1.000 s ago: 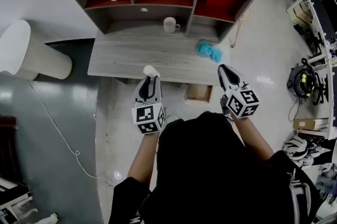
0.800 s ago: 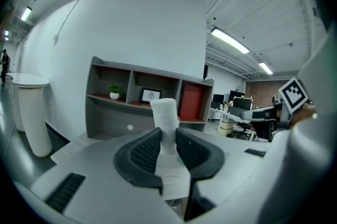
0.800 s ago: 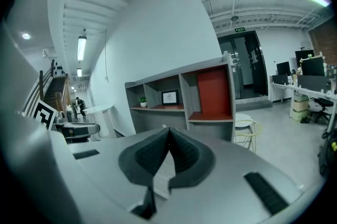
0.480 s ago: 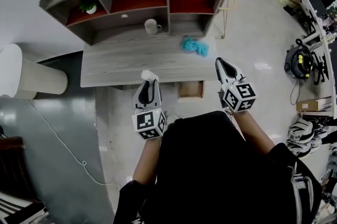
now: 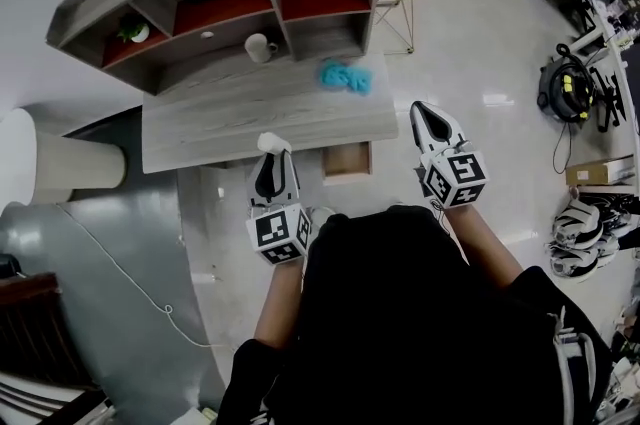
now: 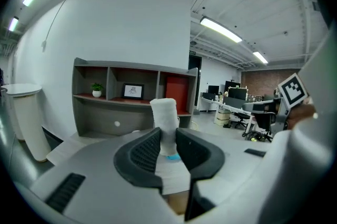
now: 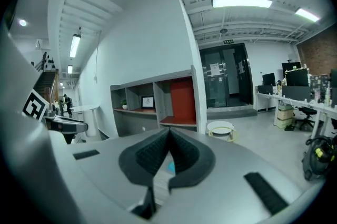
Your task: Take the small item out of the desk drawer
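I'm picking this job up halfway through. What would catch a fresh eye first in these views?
The white cylindrical item stands upright, clamped in the left tool in front of the grey wooden desk. Below the desk's front edge a small wooden drawer hangs open, with the shut, empty right tool to its right. A fluffy turquoise cloth lies on the desktop.
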`<action>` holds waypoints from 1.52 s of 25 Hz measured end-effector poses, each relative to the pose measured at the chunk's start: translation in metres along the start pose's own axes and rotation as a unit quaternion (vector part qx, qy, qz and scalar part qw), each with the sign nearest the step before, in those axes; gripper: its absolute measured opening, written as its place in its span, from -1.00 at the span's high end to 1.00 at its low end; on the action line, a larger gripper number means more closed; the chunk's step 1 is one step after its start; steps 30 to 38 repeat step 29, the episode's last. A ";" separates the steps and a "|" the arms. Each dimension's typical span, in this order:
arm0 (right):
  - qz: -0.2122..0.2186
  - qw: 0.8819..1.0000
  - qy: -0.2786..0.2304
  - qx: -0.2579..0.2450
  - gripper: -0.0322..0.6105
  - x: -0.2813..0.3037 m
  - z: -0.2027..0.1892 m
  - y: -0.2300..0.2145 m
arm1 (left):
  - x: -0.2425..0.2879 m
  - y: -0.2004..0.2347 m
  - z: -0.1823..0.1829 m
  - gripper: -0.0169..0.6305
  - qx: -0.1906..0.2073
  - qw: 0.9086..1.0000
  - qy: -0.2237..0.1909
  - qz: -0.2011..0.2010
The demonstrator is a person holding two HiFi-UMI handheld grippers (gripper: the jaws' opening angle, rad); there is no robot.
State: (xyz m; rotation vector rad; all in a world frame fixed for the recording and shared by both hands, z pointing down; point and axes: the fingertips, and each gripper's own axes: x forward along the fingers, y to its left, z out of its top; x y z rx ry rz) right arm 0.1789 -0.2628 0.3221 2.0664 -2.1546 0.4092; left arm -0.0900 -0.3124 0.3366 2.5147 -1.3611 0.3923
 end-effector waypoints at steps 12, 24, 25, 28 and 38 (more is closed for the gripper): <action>0.023 0.999 0.023 0.007 0.90 -0.031 -0.029 -0.059 | -0.008 -0.064 -0.021 0.67 -0.005 0.999 0.026 0.030; 0.059 0.998 0.032 0.000 0.90 -0.056 -0.044 -0.103 | -0.013 -0.130 -0.040 0.67 -0.009 0.998 0.039 0.058; 0.060 0.998 0.031 0.000 0.90 -0.060 -0.045 -0.108 | -0.016 -0.137 -0.042 0.67 -0.009 0.997 0.039 0.059; 0.062 0.998 0.030 0.001 0.90 -0.074 -0.049 -0.120 | -0.023 -0.157 -0.048 0.67 -0.010 0.997 0.041 0.061; 0.063 0.998 0.029 0.002 0.90 -0.078 -0.050 -0.123 | -0.025 -0.163 -0.050 0.67 -0.010 0.997 0.042 0.062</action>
